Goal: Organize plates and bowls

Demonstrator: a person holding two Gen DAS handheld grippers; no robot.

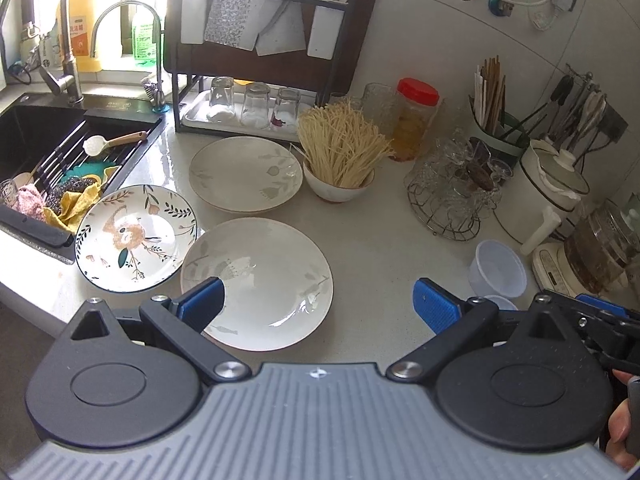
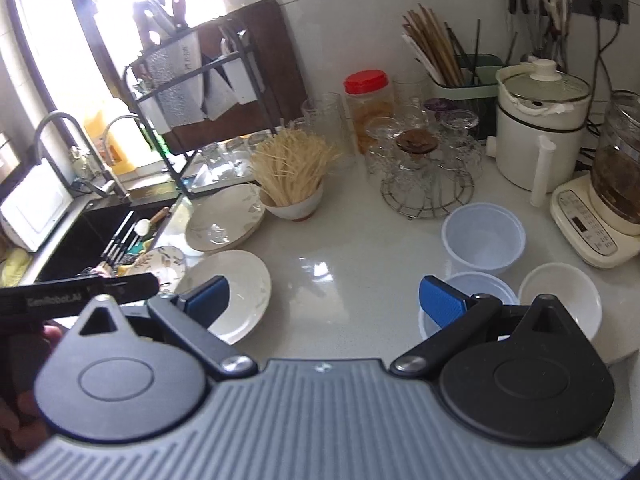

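Three plates lie on the white counter. A near white plate (image 1: 260, 280) sits under my open left gripper (image 1: 318, 306), a far white plate (image 1: 245, 174) lies behind it, and a flower-patterned plate (image 1: 134, 238) lies by the sink. My right gripper (image 2: 324, 302) is open and empty above the counter. The near white plate (image 2: 236, 292) is at its left finger. A translucent plastic bowl (image 2: 482, 238), a second plastic bowl (image 2: 486, 286) behind its right finger and a white bowl (image 2: 560, 300) sit to its right.
A bowl of dry noodles (image 1: 340, 160) stands behind the plates. A wire basket of glasses (image 1: 452, 192), a red-lidded jar (image 1: 414, 120), a white cooker (image 2: 536, 144) and a kettle base (image 2: 592, 228) crowd the right. A sink (image 1: 52, 148) and dish rack (image 1: 248, 60) are on the left.
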